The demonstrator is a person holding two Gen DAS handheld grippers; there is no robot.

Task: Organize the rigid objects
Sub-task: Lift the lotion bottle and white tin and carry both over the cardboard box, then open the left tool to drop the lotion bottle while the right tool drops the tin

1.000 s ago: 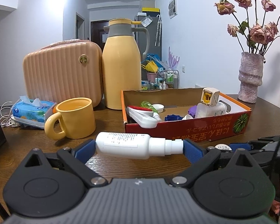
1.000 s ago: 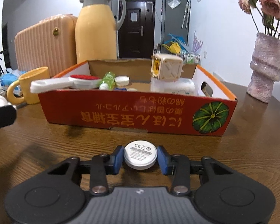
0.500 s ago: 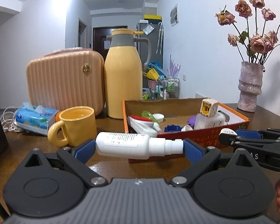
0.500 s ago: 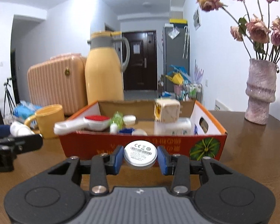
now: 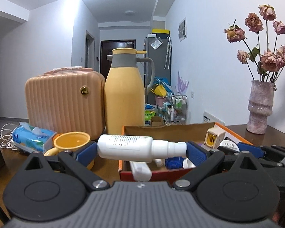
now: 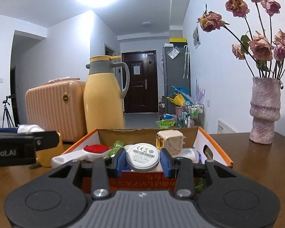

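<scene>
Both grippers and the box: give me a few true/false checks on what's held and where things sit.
1. The left gripper holds a white bottle lying sideways. True.
2. The right gripper is empty. False: it grips a round white disc.
3. The cardboard box is empty. False: it already holds a red-padded brush, a cube plug and more.
4. A yellow mug stands left of the box. True.

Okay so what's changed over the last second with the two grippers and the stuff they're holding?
Both grippers rose off the wooden table toward the cardboard box. The right gripper lifted the white round disc from tabletop level to above the box's front wall; the left gripper carried the white bottle up and closer to the box. Neither grip changed, and nothing was released. The box contents, yellow mug and thermos jug stayed put.
</scene>
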